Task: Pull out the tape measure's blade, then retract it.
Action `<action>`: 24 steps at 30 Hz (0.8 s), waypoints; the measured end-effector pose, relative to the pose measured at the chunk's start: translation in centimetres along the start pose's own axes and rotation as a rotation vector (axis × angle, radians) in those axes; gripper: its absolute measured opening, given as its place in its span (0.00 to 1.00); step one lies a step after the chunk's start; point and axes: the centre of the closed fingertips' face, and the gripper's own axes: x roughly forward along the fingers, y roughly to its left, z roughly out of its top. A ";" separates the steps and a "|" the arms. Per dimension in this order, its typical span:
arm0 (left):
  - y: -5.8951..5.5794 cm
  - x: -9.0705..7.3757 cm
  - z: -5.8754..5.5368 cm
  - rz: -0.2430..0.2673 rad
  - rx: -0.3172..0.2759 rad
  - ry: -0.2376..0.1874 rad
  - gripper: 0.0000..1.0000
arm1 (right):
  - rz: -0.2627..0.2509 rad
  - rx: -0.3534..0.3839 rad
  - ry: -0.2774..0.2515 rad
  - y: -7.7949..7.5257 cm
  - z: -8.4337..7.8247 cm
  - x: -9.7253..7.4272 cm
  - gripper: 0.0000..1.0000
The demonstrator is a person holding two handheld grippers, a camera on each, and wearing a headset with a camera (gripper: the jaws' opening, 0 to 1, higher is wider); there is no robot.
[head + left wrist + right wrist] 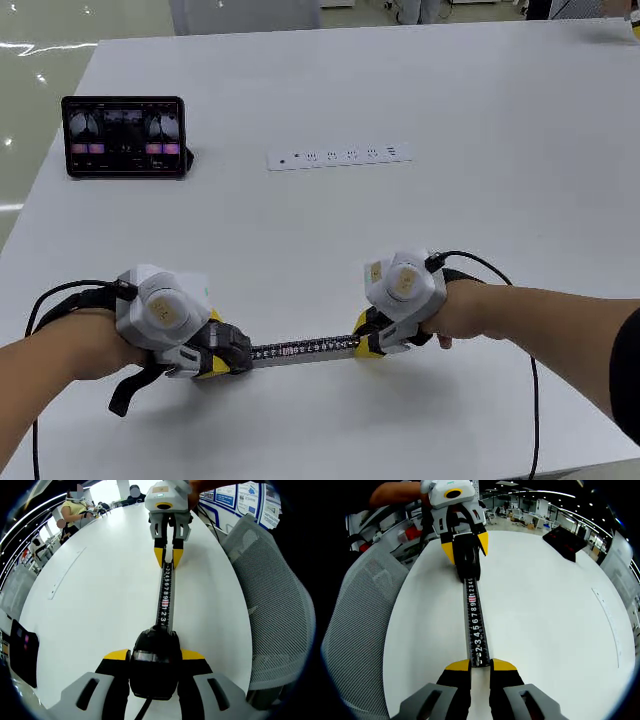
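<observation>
The left gripper (155, 656) sits lowest in the head view, its 2 yellow-tipped jaws closed tight on either side of the black tape measure case (155, 667), which rests on the white table (450, 150) near its front edge. From the case, the blade (164, 597) runs out straight and flat along the tabletop, black with white numerals. At the blade's far end from the case, the right gripper (480, 665) has its jaws drawn in to a narrow gap, pinching the blade's tip between the yellow pads. The 2 grippers face each other along the blade, and each one appears in the other's gripper view. A hand holds each gripper from behind, and a black cable loops away from each wrist.

Well beyond the case, towards the far side of the table, a white power strip (340, 156) lies flat. A dark tablet (125, 135) stands propped further to the left of the case, its screen lit. A grey mesh chair (270, 590) stands just off the table edge nearest the case. In the left gripper view, other people sit at the table's far end, well away from the case.
</observation>
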 end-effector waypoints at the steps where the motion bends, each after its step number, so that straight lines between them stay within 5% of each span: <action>1: 0.0 0.0 0.0 0.000 -0.001 0.000 0.32 | 0.000 0.000 0.001 0.0 -0.1 -0.1 0.09; 24: 0.1 0.0 0.0 -0.002 0.006 0.004 0.32 | -0.013 0.026 0.005 -0.1 -1.7 -1.0 0.09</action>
